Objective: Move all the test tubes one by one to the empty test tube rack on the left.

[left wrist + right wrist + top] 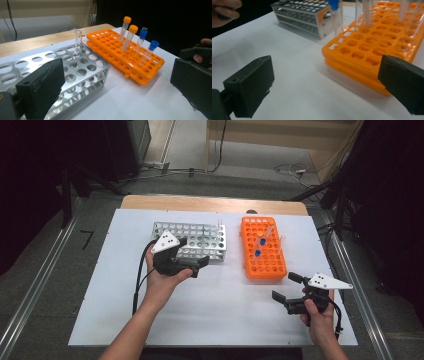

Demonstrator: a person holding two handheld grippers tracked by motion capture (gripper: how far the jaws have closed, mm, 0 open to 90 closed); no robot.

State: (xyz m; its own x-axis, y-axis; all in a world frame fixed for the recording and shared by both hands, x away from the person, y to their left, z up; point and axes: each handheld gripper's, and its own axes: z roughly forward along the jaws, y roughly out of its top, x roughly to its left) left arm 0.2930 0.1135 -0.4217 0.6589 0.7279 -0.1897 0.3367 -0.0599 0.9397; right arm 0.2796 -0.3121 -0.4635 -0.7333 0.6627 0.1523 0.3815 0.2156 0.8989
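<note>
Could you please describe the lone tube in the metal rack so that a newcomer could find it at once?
On the white table stand two racks; take the silver metal rack left of the orange rack. At its corner nearest the orange rack stands one clear tube, uncapped and open-topped, unlike the capped tubes opposite.

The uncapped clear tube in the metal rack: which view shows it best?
The left gripper view: the uncapped clear tube stands upright at the far corner of the metal rack, open rim plain. The high view gives a faint sliver at that corner. In the right gripper view I cannot make it out on the rack.
</note>
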